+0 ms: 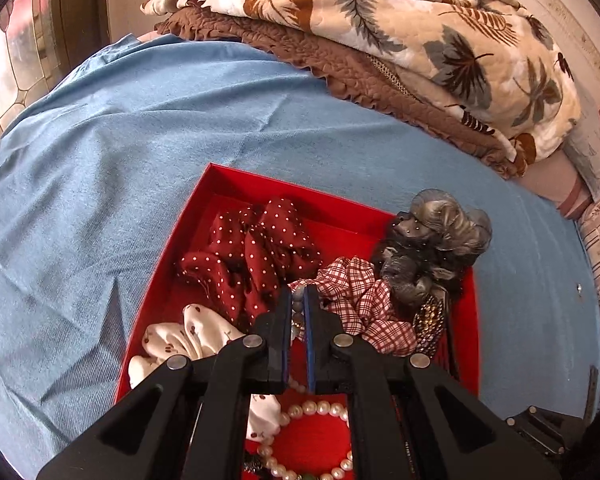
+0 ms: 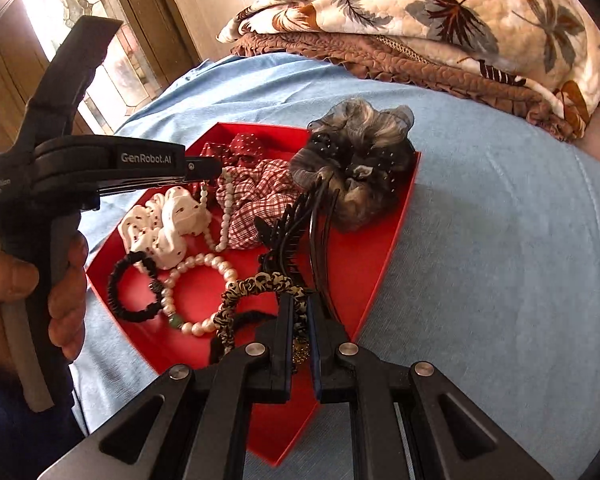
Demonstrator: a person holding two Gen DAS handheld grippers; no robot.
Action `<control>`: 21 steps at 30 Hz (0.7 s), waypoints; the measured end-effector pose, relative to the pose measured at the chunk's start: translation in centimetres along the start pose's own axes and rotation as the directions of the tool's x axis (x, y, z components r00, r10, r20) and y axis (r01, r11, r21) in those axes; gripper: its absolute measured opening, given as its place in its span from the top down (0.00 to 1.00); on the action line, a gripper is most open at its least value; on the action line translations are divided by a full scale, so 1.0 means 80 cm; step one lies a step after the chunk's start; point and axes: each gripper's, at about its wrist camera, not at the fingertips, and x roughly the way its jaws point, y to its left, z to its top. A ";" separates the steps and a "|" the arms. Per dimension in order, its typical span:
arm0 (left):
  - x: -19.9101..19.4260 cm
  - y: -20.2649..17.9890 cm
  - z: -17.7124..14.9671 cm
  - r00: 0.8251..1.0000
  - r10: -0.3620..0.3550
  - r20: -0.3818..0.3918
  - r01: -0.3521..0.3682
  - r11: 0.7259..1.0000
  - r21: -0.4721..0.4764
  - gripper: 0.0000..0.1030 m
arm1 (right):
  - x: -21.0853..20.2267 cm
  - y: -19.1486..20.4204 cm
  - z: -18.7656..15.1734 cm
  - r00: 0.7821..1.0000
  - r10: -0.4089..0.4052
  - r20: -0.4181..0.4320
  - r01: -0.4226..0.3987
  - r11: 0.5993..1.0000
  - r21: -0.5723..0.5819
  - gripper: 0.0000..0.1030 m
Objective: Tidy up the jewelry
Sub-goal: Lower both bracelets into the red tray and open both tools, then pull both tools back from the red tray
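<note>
A red tray (image 1: pixel 220 192) (image 2: pixel 396 216) lies on the blue bedsheet and holds scrunchies and jewelry. My left gripper (image 1: pixel 299 294) (image 2: pixel 208 172) is shut on a white bead necklace (image 2: pixel 227 208), which hangs from its tip down into the tray. My right gripper (image 2: pixel 300 304) is shut on a black-and-cream leopard scrunchie (image 2: pixel 256 286) at the tray's near edge. A pearl bracelet (image 2: pixel 198 296) (image 1: pixel 316 408) and a black hair tie (image 2: pixel 130 288) lie on the tray floor.
In the tray: a red dotted scrunchie (image 1: pixel 252 256), a plaid scrunchie (image 1: pixel 360 300), a white cherry scrunchie (image 2: pixel 164 224), a grey-black scrunchie (image 2: pixel 356 160), black claw clips (image 2: pixel 300 224). Folded blankets (image 1: pixel 380 40) lie at the back. A window (image 2: pixel 80 8) is at the left.
</note>
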 end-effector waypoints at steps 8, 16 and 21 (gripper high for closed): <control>-0.001 -0.011 -0.003 1.000 -0.016 0.005 0.016 1.000 0.020 0.95 | 0.003 0.004 0.007 1.000 -0.018 -0.003 0.018 1.000 -0.021 0.92; -0.043 -0.015 -0.017 0.998 -0.013 0.058 0.011 0.999 0.038 0.78 | 0.007 0.018 0.002 1.000 -0.018 -0.012 0.017 0.999 -0.041 0.90; -0.085 -0.011 -0.026 0.990 0.015 0.143 -0.020 0.999 0.034 0.59 | -0.015 0.019 0.003 0.999 -0.021 0.033 0.022 0.999 -0.033 0.61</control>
